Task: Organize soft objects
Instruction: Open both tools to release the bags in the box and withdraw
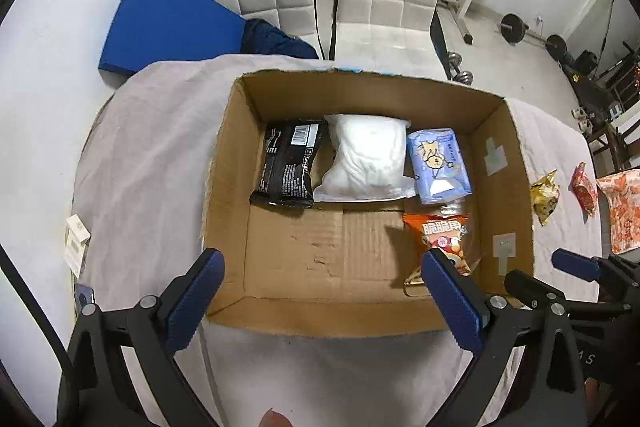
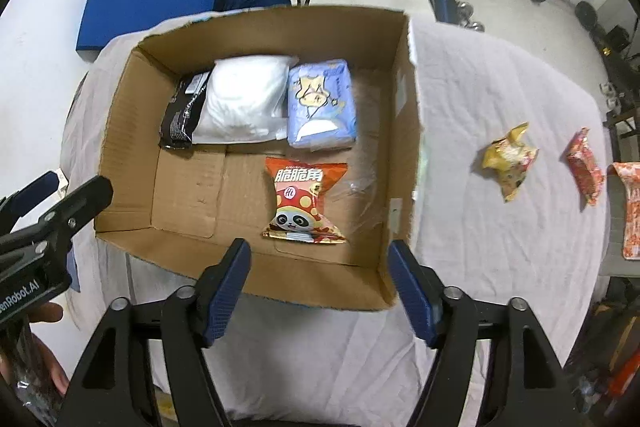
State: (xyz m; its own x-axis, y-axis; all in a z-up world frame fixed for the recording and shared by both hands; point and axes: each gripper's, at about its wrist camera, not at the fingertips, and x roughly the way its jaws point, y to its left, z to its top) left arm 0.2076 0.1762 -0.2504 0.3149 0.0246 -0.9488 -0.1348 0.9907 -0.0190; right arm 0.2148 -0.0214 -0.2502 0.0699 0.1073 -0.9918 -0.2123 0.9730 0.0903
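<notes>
1. The cardboard box (image 2: 404, 131) sits open on a table under a pale cloth (image 2: 480, 267). Along its far wall lie a black packet (image 2: 180, 115), a white plastic-wrapped bundle (image 2: 244, 99) and a blue tissue pack (image 2: 322, 103), side by side and touching. Nearer the front lies an orange panda snack bag (image 2: 306, 203), flat, with clear film beside it.

2. The right gripper (image 2: 318, 279) hangs over the box's near wall, its jaws spread wide and holding nothing. The left gripper (image 1: 320, 299) is likewise wide open and empty, poised above the box's near edge.

3. Outside the box, on the cloth to the right, wait a crumpled yellow snack bag (image 2: 506, 159), a red snack bag (image 2: 584, 167) and an orange-patterned bag (image 2: 632, 211) at the frame's edge, spaced apart from one another.

4. The step in hand looks like fetching the next loose bag, and the yellow one is nearest the box, so the right gripper is the natural choice.

5. To do it well, I would come down over the bag's puffed middle, not a crimped corner, and close gently so the contents are not crushed.

6. Lift clear of the box wall before crossing it; the rim is tall enough to snag a dangling bag.

7. Set it in the bare floor left of the panda bag, keeping rows tidy.
</notes>
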